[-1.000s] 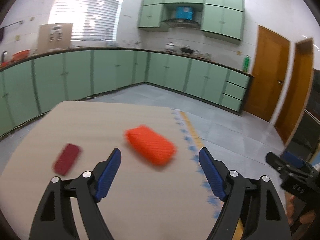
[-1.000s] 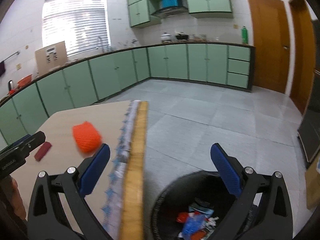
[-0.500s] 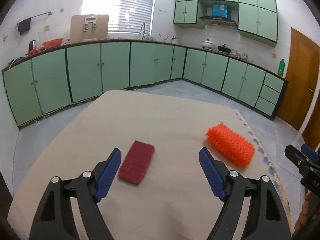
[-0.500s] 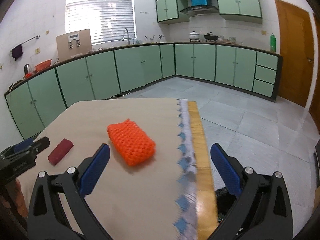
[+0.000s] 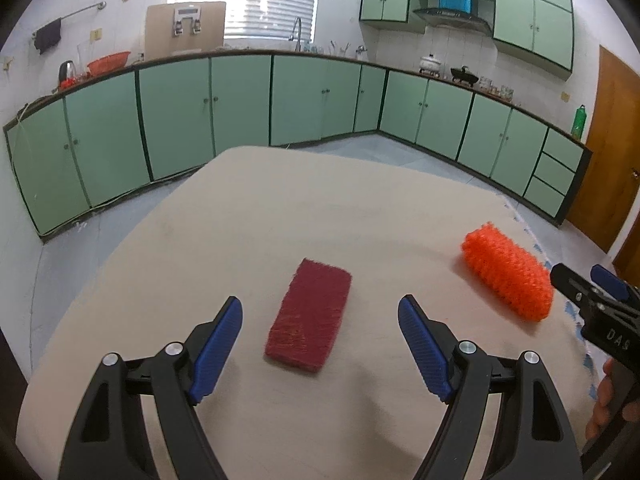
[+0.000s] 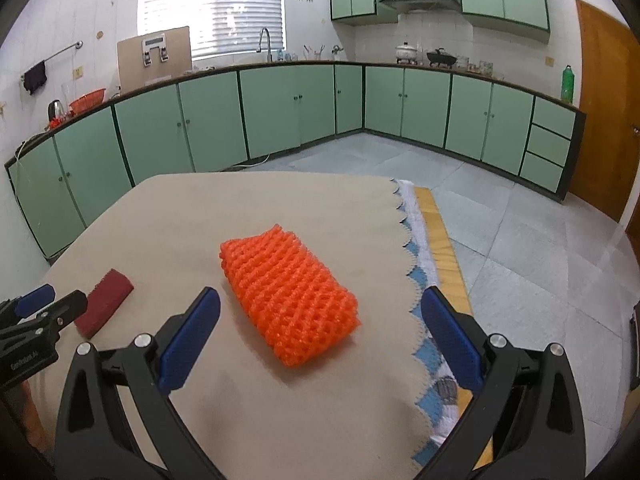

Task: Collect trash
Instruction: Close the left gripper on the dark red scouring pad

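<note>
A dark red scouring pad (image 5: 310,316) lies flat on the beige table (image 5: 280,208), just ahead of and between the fingers of my open, empty left gripper (image 5: 320,344). An orange foam net (image 6: 286,292) lies on the table between the fingers of my open, empty right gripper (image 6: 320,336). The net also shows at the right in the left wrist view (image 5: 506,270), with the right gripper (image 5: 588,300) behind it. The red pad (image 6: 105,302) and the left gripper (image 6: 44,308) show at the left in the right wrist view.
The table's right edge has a scalloped blue-and-white cloth trim (image 6: 416,264) and a wooden strip (image 6: 438,236). Beyond it is grey tiled floor (image 6: 520,240). Green cabinets (image 5: 240,108) line the walls and a wooden door (image 6: 604,104) stands at the right.
Both grippers have swung left from the table edge and bin toward the table. The left one now frames the red pad, the right one frames the orange net. The bin has left view.
</note>
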A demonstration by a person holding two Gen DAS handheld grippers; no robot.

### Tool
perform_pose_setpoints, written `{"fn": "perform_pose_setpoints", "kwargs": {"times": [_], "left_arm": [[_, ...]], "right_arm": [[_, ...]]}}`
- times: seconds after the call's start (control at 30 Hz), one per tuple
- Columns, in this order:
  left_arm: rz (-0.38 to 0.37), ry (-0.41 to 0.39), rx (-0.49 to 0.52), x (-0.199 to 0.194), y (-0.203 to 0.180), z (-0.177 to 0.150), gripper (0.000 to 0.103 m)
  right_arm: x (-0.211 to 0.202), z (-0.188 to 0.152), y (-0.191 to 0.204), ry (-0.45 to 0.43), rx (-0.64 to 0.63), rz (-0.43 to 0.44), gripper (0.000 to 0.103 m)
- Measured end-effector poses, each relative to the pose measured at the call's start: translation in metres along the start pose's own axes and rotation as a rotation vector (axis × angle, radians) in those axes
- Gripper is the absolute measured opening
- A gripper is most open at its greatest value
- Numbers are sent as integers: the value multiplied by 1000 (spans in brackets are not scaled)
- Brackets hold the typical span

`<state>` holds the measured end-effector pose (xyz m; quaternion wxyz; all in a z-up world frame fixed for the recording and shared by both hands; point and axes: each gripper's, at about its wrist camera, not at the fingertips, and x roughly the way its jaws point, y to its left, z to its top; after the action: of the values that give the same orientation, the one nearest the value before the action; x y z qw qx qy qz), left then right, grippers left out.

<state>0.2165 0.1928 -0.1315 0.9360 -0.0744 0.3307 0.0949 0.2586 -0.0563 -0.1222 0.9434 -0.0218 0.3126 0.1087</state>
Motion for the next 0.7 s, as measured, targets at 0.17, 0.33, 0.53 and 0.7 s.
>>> {"fn": "perform_pose_setpoints", "kwargs": {"times": [0.17, 0.33, 0.53, 0.7], "left_arm": [[-6, 68, -21, 17, 8, -2, 79], [-7, 160, -57, 35, 15, -4, 78], [21, 169, -30, 34, 10, -4, 63], [25, 160, -40, 31, 13, -4, 46]], "right_arm": [[13, 5, 5, 34, -12, -1, 98], [21, 6, 8, 57, -21, -3, 98], [28, 6, 10, 97, -31, 0, 98], [33, 7, 13, 123, -41, 4, 98]]}}
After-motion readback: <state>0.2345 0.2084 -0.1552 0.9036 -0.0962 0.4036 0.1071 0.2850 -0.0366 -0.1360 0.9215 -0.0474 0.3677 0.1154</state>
